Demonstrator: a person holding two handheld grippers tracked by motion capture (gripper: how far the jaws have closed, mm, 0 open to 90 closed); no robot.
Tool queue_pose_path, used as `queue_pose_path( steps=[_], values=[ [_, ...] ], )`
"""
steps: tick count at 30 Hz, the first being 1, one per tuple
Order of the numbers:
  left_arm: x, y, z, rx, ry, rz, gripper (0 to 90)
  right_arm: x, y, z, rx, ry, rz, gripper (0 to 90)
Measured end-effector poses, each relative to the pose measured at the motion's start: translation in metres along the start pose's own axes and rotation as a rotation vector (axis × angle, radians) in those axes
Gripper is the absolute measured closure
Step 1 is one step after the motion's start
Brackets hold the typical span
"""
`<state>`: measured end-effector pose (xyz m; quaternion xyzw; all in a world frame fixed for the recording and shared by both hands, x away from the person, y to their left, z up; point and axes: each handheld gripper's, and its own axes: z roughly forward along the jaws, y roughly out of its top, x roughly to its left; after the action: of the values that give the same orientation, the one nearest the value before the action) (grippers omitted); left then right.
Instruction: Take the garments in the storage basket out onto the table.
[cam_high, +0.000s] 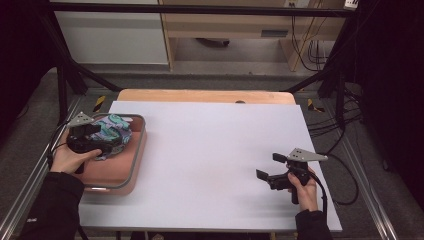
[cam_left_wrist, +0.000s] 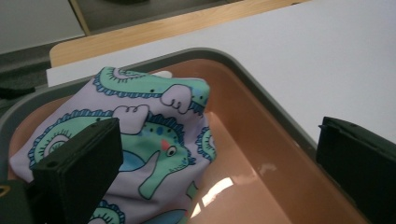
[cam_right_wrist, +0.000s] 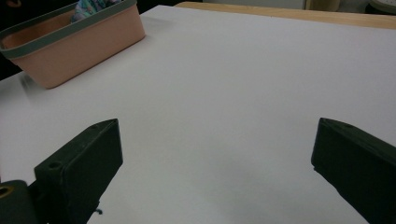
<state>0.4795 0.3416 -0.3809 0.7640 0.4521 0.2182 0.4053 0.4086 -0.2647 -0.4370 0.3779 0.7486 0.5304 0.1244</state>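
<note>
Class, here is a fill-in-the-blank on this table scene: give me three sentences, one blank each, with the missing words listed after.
1. The patterned cloth lies inside the pink ____.
2. The left gripper hangs over the cloth with its jaws ____.
3. The right gripper is over the bare ____ sheet.

Missing words: basin; open; white

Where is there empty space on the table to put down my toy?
The white table sheet is bare between the pink plastic tub with the grey rim and the right gripper, and back to the wooden edge. It is crowded in the tub, where the dinosaur-print cloth and the left gripper are.
</note>
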Motion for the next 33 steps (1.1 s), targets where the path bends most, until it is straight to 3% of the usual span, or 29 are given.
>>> queue_pose_path(
  steps=[21,33],
  values=[
    [0.031,-0.010,0.024,0.071,0.120,-0.039,2.5,0.000,0.000,0.001,0.003,-0.002,-0.003,2.5],
    [0.036,-0.018,0.036,0.106,0.122,-0.018,8.6,-0.001,-0.001,0.001,0.007,-0.004,-0.002,2.5]
  ],
)
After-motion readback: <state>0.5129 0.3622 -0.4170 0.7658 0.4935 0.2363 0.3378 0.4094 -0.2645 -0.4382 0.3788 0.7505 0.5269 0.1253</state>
